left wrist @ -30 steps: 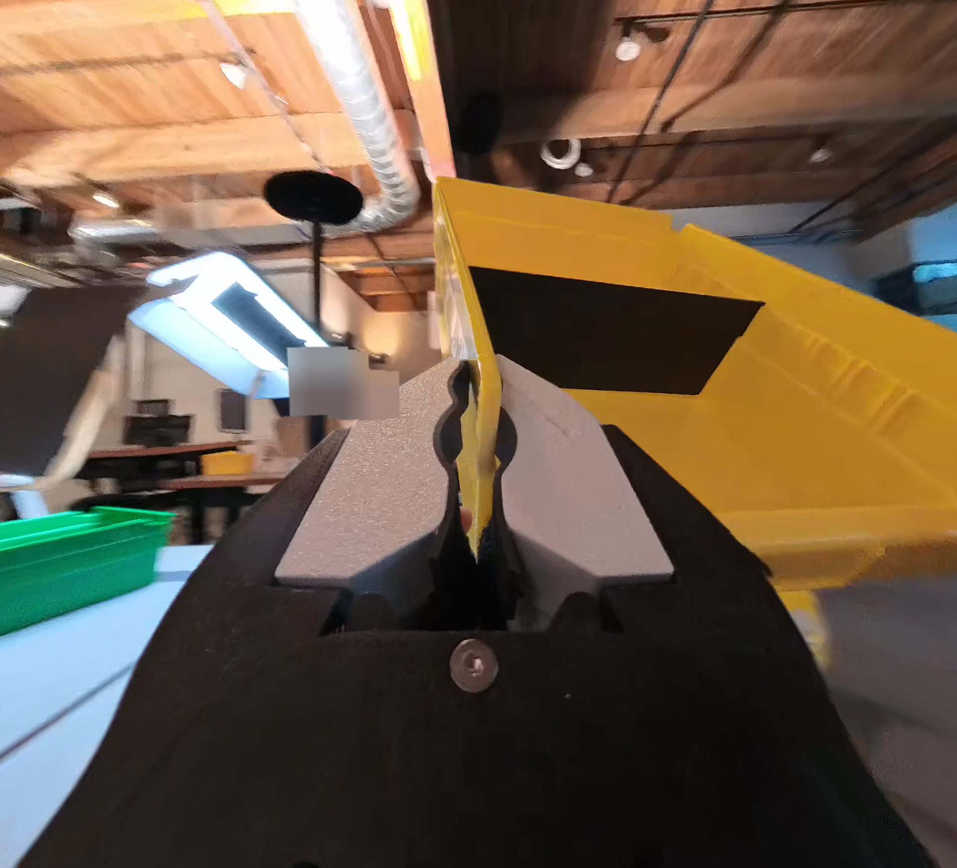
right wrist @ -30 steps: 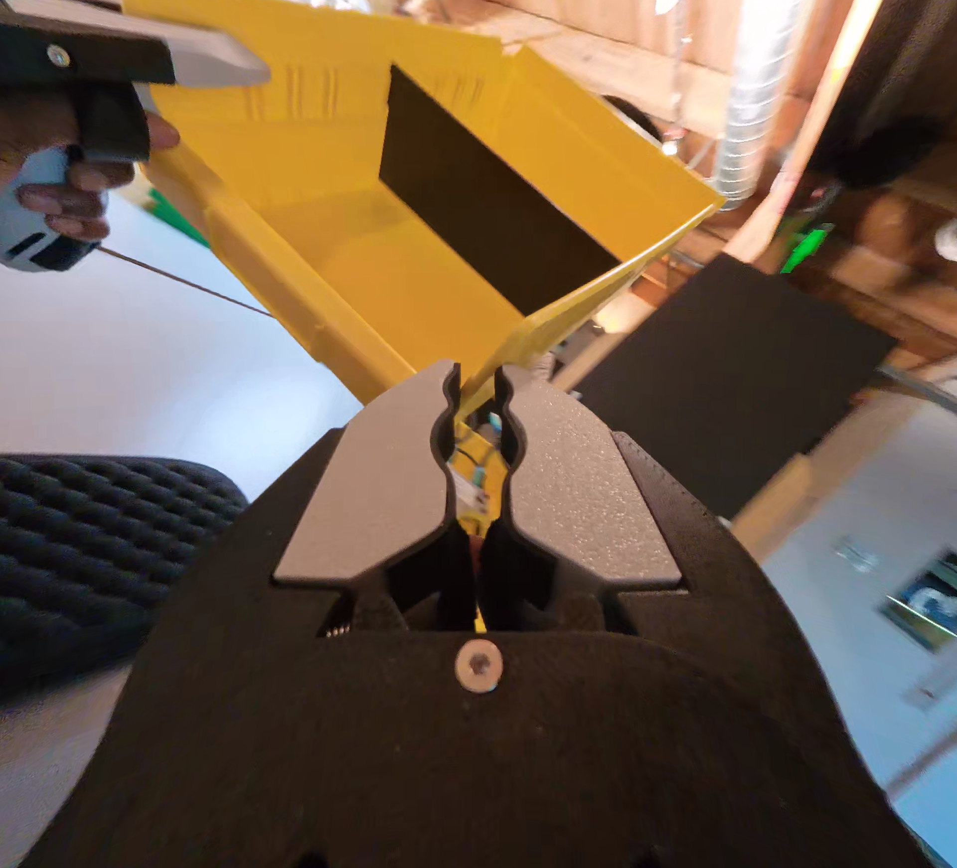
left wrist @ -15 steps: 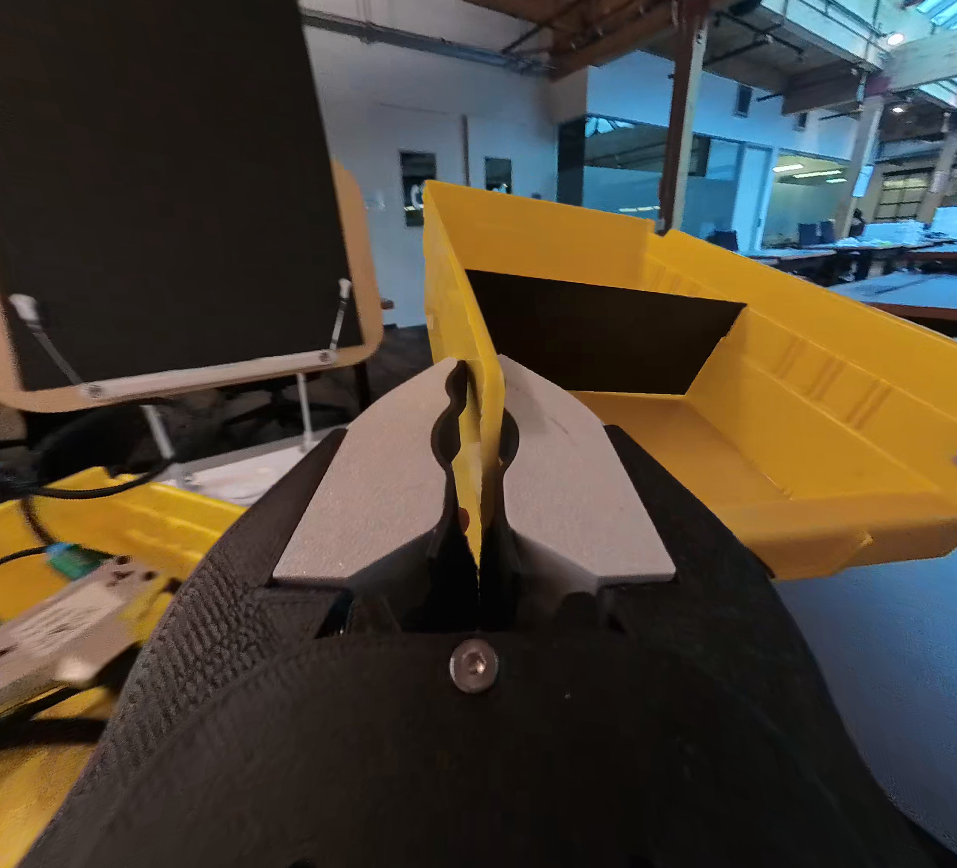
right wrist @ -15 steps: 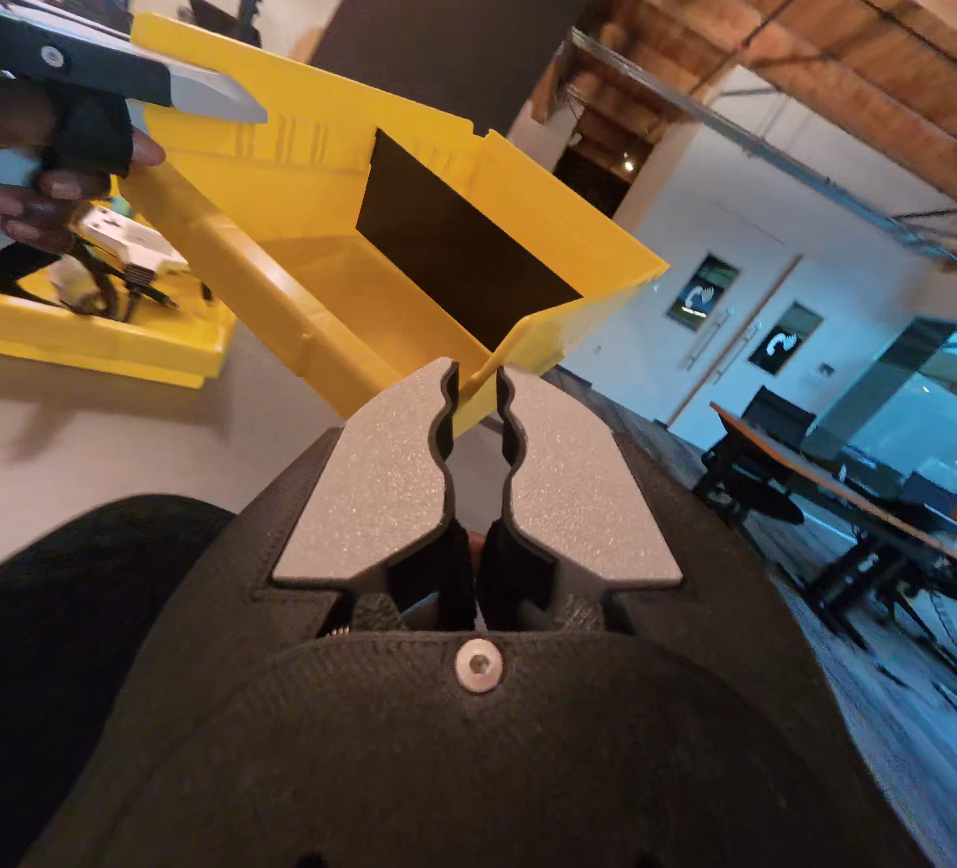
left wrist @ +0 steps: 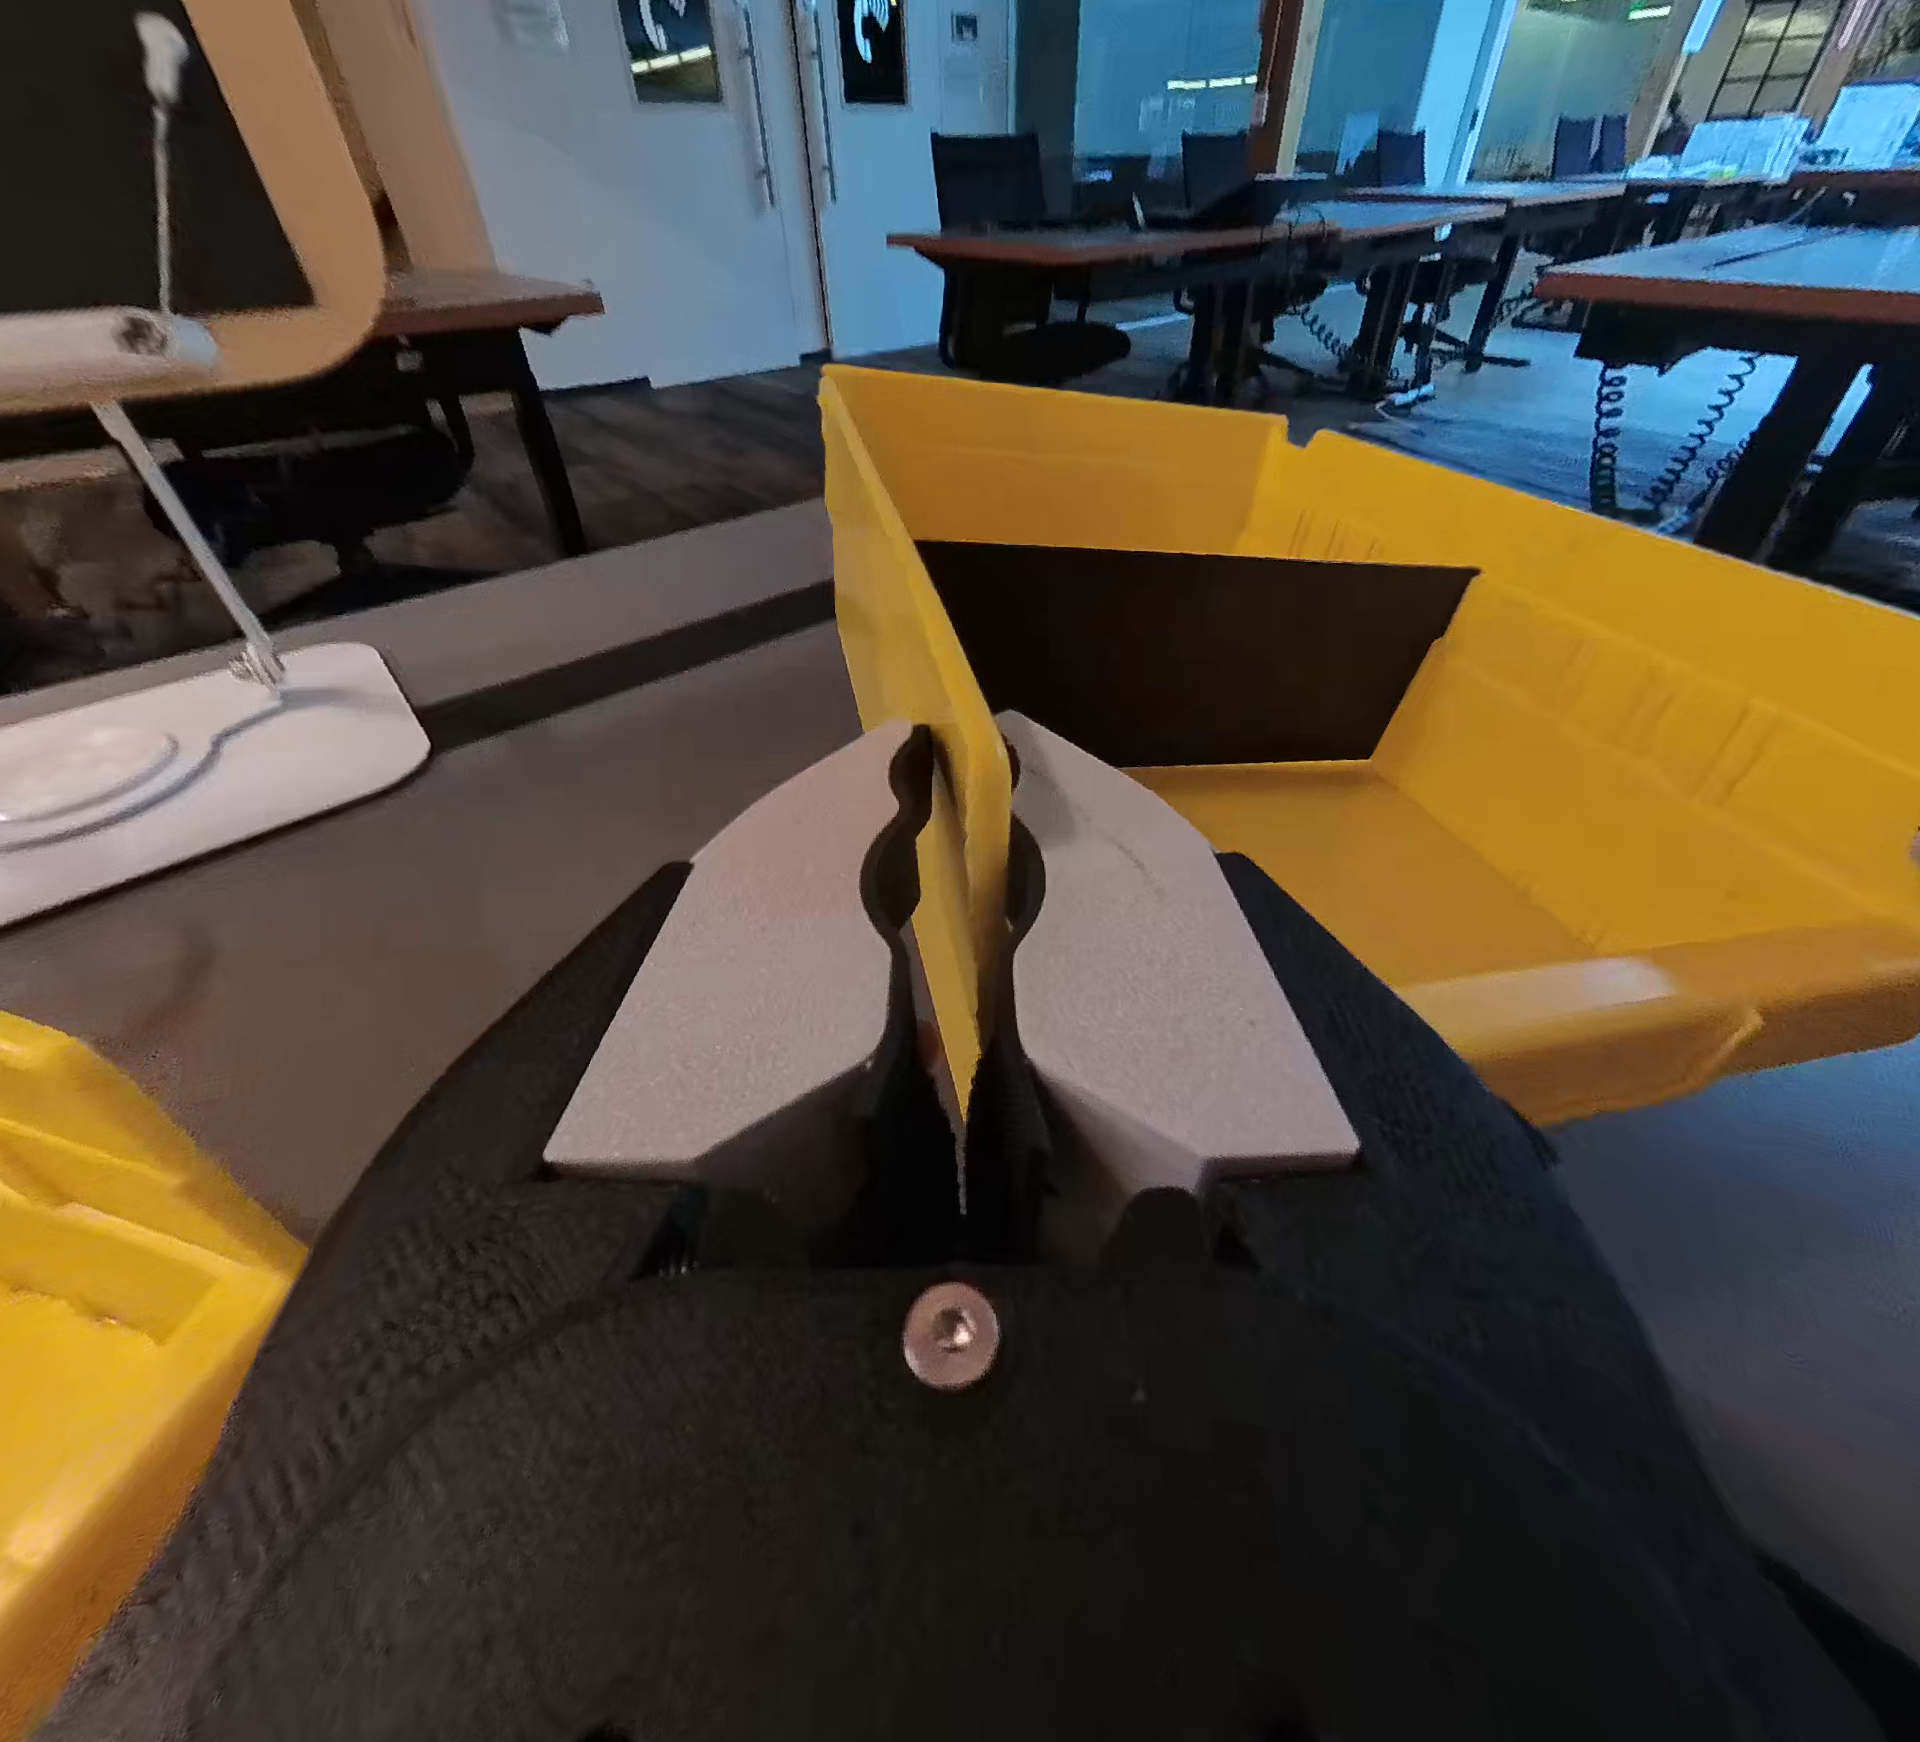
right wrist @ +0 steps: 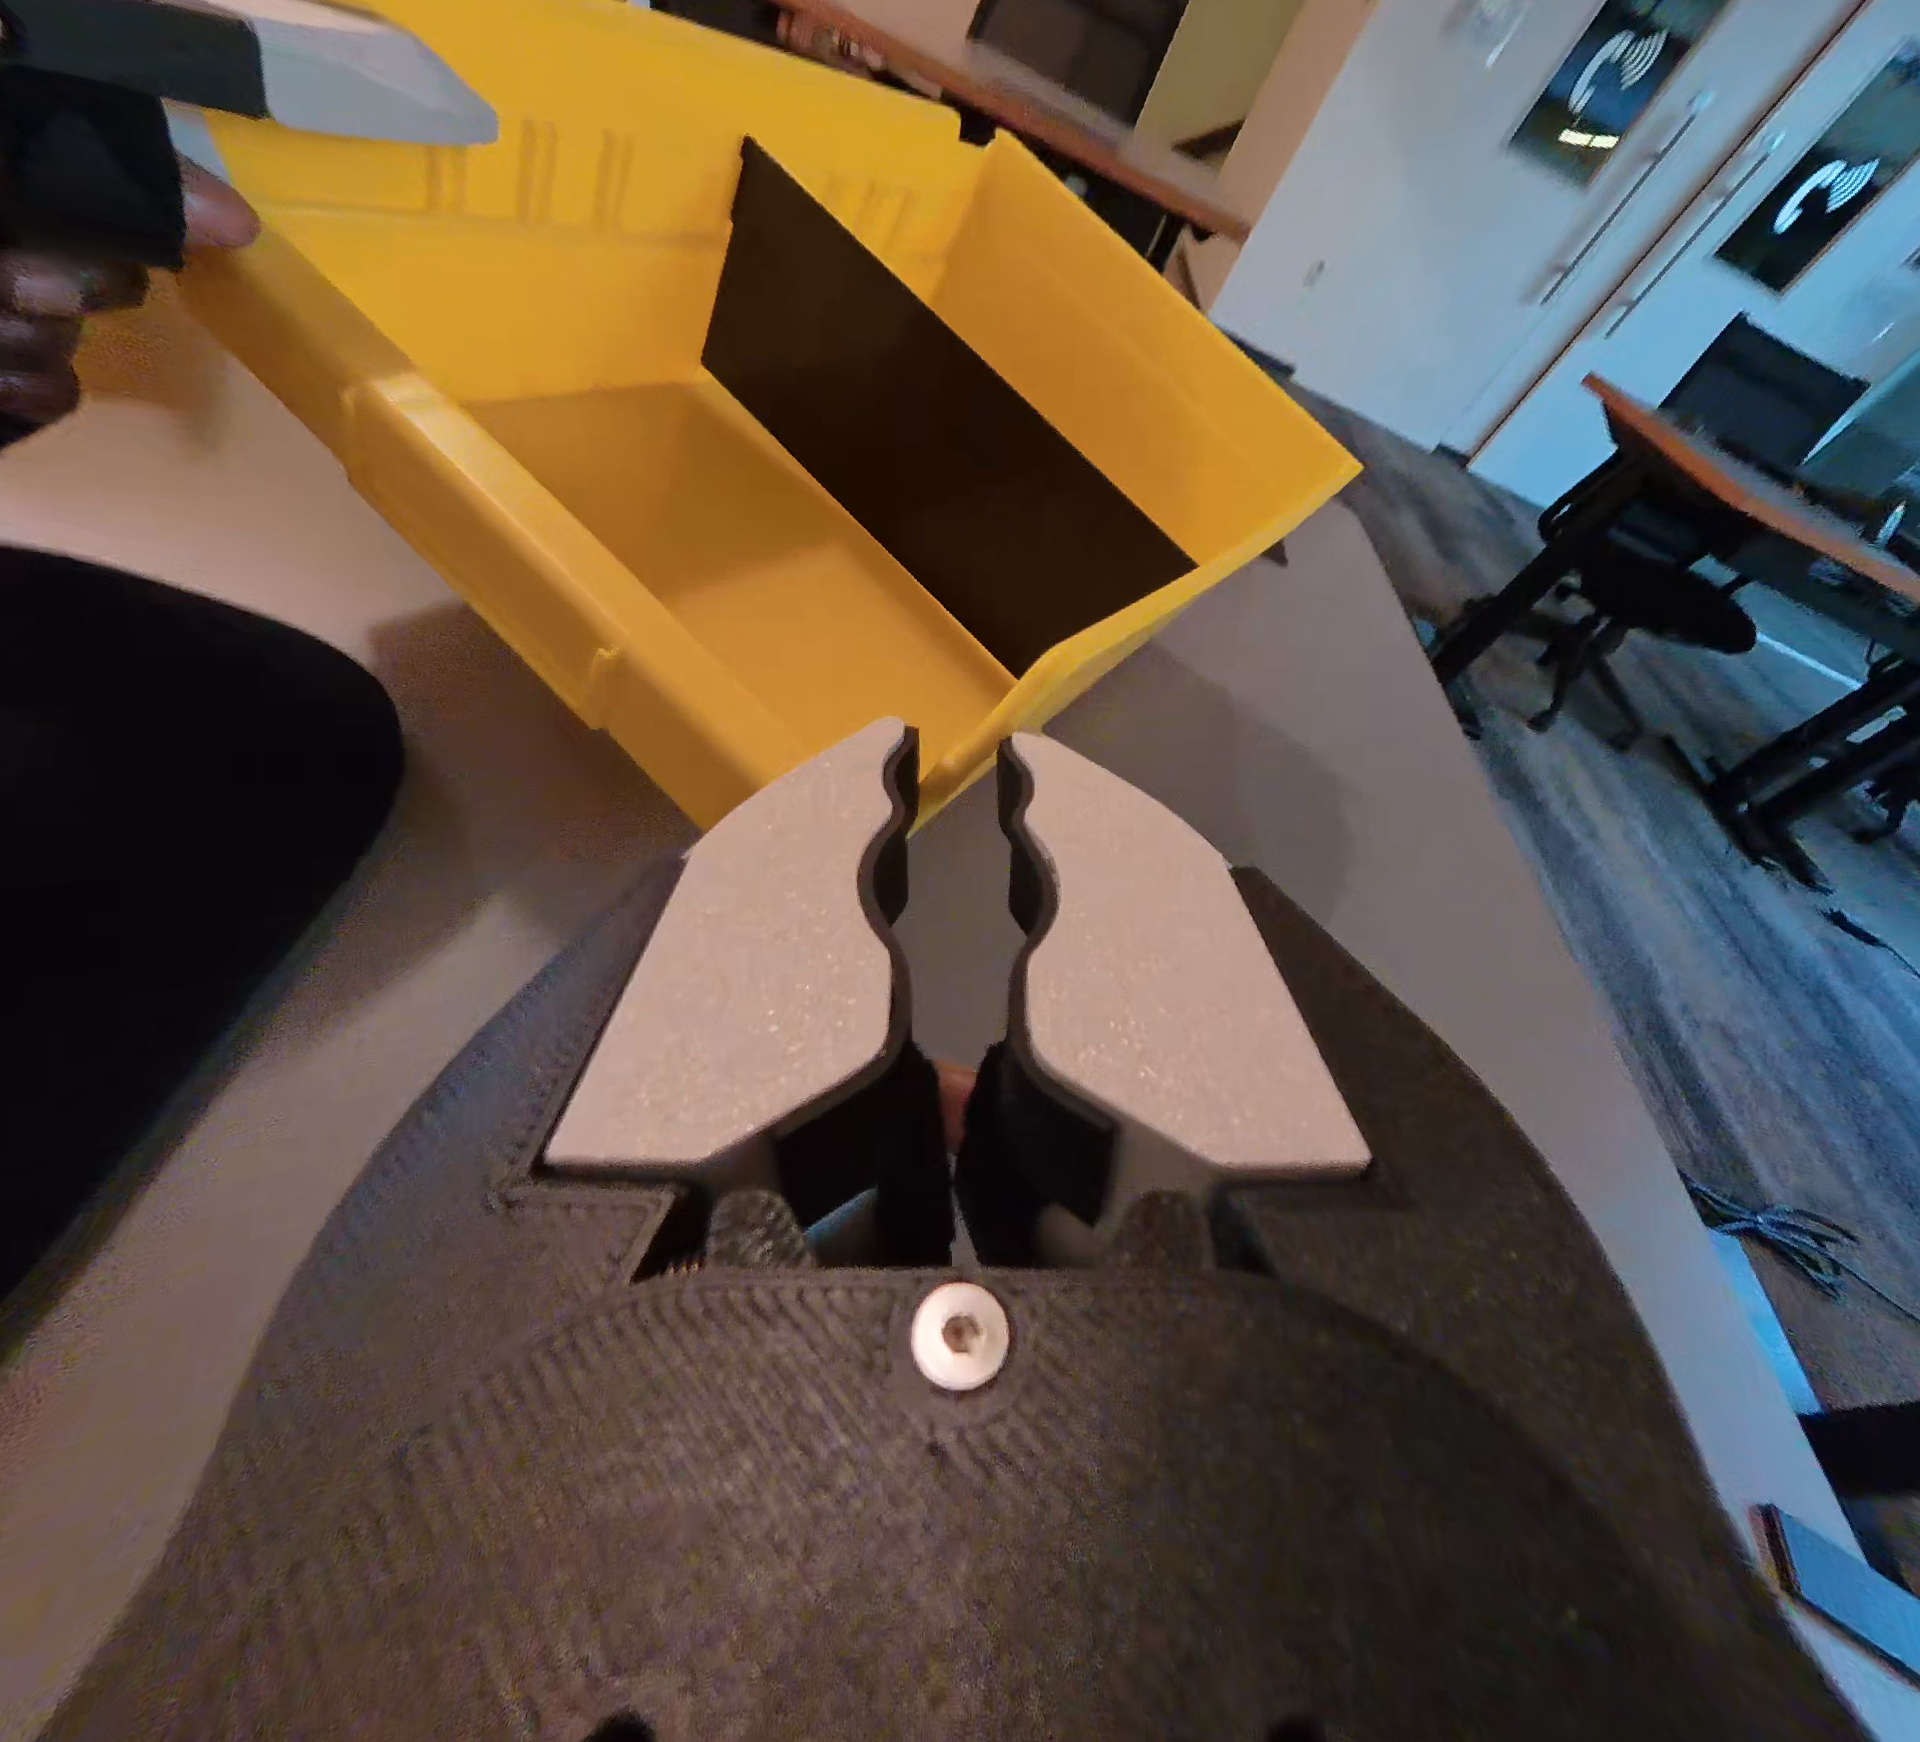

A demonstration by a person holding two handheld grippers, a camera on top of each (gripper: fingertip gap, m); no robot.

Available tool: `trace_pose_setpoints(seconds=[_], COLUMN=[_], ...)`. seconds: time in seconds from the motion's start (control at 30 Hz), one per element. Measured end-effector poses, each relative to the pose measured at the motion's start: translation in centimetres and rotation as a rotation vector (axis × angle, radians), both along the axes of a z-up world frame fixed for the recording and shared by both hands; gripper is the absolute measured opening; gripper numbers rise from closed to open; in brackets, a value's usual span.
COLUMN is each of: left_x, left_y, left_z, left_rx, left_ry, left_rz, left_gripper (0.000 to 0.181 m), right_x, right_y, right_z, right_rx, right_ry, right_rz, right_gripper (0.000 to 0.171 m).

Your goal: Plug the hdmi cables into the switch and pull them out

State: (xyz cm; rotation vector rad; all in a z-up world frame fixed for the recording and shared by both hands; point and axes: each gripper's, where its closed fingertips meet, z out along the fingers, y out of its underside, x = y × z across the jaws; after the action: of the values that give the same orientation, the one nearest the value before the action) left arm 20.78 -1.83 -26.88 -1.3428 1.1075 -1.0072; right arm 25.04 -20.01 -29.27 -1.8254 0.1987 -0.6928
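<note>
An empty yellow bin (left wrist: 1558,809) with a black divider (left wrist: 1174,643) sits tilted low over the grey table. My left gripper (left wrist: 961,747) is shut on the bin's left side wall, and the wall runs down between the jaws. In the right wrist view the bin (right wrist: 727,570) lies just ahead. My right gripper (right wrist: 956,747) is open by a narrow gap and holds nothing; the bin's near corner sits right at its tips. The left gripper (right wrist: 416,103) shows at the upper left, on the bin's far wall, with a hand behind it. No HDMI cable or switch is in view.
A second yellow bin (left wrist: 104,1225) is at the lower left. A white lamp base (left wrist: 156,757) stands on the table (left wrist: 416,913), with a tan-framed black panel (left wrist: 156,82) above. A dark object (right wrist: 156,809) lies at the left. The table edge (right wrist: 1507,913) runs along the right, with desks beyond. Left tips to right tips: about 20 centimetres.
Both views have swung from the ceiling down to table level, and the bin has come down with them. My right gripper has let go of the bin's corner. My left gripper still holds the wall.
</note>
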Motion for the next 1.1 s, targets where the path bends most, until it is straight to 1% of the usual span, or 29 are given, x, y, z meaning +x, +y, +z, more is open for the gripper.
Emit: trace_pose_setpoints(seconds=[0.1,0.17,0.23,0.27,0.3,0.33,0.4,0.47,0.5,0.53,0.6,0.63,0.7,0.73,0.8,0.83,0.9,0.93,0.97,1.0,1.07,1.1], left_x=[0.1,-0.1,-0.8,-1.6,-2.6,-3.9,-7.2,-11.2,-13.2,-15.1,-18.2,-19.3,-19.8,-19.5,-18.9,-18.8,-18.9,-19.2,-19.7,-20.1,-20.8,-21.4], left_y=[-0.2,-0.4,-1.5,-1.4,-1.1,-0.8,-0.4,0.1,0.6,1.3,3.9,5.2,6.7,6.7,7.1,7.8,9.5,10.3,11.2,11.7,12.1,12.7], left_z=[-1.3,-2.1,-3.1,-2.7,-1.8,-0.7,0.6,1.1,0.9,0.6,-0.9,-2.0,-3.9,-4.5,-5.0,-5.3,-6.4,-7.3,-7.9,-8.2,-8.5,-8.5], left_rx=[0.017,0.027,0.020,0.034,0.073,0.122,0.227,0.326,0.369,0.403,0.447,0.457,0.434,0.399,0.387,0.432,0.531,0.560,0.590,0.614,0.588,0.568], left_ry=[0.041,0.120,0.255,0.273,0.259,0.245,0.272,0.311,0.336,0.364,0.464,0.528,0.586,0.567,0.527,0.549,0.651,0.729,0.802,0.846,0.878,0.893], left_rz=[-0.024,-0.059,-0.161,-0.164,-0.154,-0.146,-0.143,-0.110,-0.084,-0.044,0.069,0.109,0.129,0.106,0.108,0.137,0.185,0.189,0.204,0.190,0.143,0.136], left_gripper=[0.013,0.017,0.050,0.060,0.063,0.063,0.063,0.059,0.053,0.049,0.047,0.048,0.058,0.059,0.059,0.059,0.054,0.049,0.039,0.035,0.031,0.031], right_x=[0.5,0.6,0.2,0.0,0.0,0.1,0.4,0.4,-0.1,-1.0,-3.7,-5.2,-7.6,-7.9,-6.8,-6.4,-6.0,-5.7,-5.2,-4.8,-3.7,-3.5], right_y=[-0.1,-0.2,0.1,0.3,0.3,0.1,-0.4,-0.9,-0.7,-0.2,2.0,3.3,5.6,6.3,7.2,7.5,8.0,8.1,8.0,7.8,7.1,6.8], right_z=[-1.2,-1.4,-1.8,-1.9,-1.7,-1.2,0.2,2.0,2.9,3.7,4.0,3.2,-0.6,-2.1,-3.6,-4.1,-5.5,-5.9,-6.0,-6.1,-6.1,-6.1], right_rx=[-0.071,-0.095,-0.116,-0.115,-0.103,-0.086,-0.063,-0.076,-0.086,-0.096,-0.138,-0.186,-0.358,-0.439,-0.539,-0.573,-0.608,-0.605,-0.605,-0.612,-0.616,-0.609], right_ry=[-0.001,-0.013,0.002,0.013,0.005,-0.019,-0.095,-0.227,-0.305,-0.376,-0.471,-0.479,-0.380,-0.353,-0.423,-0.448,-0.422,-0.418,-0.426,-0.432,-0.432,-0.420], right_rz=[-0.017,-0.025,0.016,0.036,0.038,0.022,-0.023,-0.068,-0.070,-0.044,0.091,0.179,0.333,0.337,0.241,0.209,0.187,0.164,0.143,0.123,0.072,0.073], right_gripper=[0.015,0.016,0.017,0.024,0.028,0.029,0.038,0.044,0.046,0.047,0.047,0.046,0.046,0.045,0.042,0.042,0.043,0.041,0.041,0.041,0.037,0.037])
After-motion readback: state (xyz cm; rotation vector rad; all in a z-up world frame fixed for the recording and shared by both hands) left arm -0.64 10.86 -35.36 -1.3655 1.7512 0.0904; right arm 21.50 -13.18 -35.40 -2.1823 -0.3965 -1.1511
